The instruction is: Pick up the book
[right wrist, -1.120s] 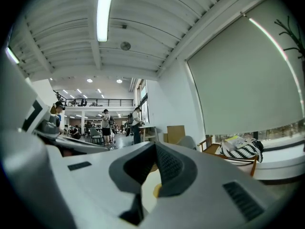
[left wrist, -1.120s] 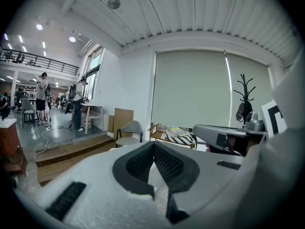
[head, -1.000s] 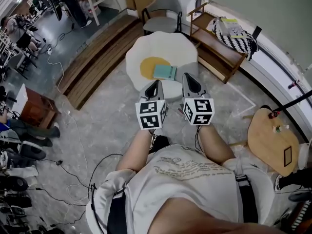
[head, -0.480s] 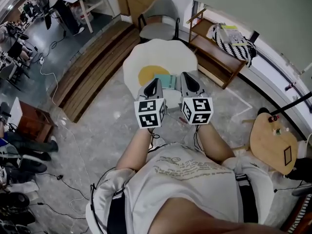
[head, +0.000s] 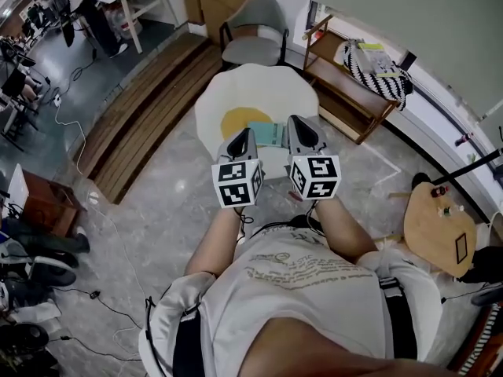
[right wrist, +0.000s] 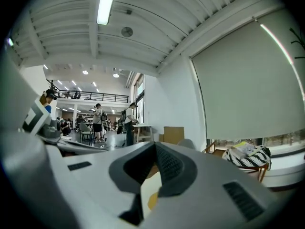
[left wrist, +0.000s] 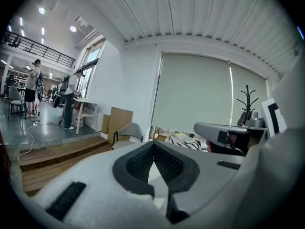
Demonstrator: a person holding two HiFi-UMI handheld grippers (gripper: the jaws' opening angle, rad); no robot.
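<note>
A person in a printed white T-shirt holds the left gripper [head: 242, 135] and the right gripper [head: 299, 122] out side by side at the near edge of a white scalloped surface [head: 236, 93]. Whether that is a low table or a rug cannot be told from here. The book [head: 266, 133], thin and teal-covered, lies flat on it just beside its yellow centre disc [head: 234, 121]. It shows between the two gripper noses, apart from both.

Each gripper's ribbed dark pads are pressed together with nothing between them. Each grey, smooth shell carries a cube of black-and-white square markers at the back.

The step in hand looks to be the approach. To do it well, one gripper should probably spread its jaws before reaching the white scalloped surface, then come in low and level at the book's near edge. A flat, slim book gives little to bite, so pinching the cover and pages squarely at one edge seems the safer grip. A grey chair [head: 256, 23] stands beyond the white scalloped surface.
</note>
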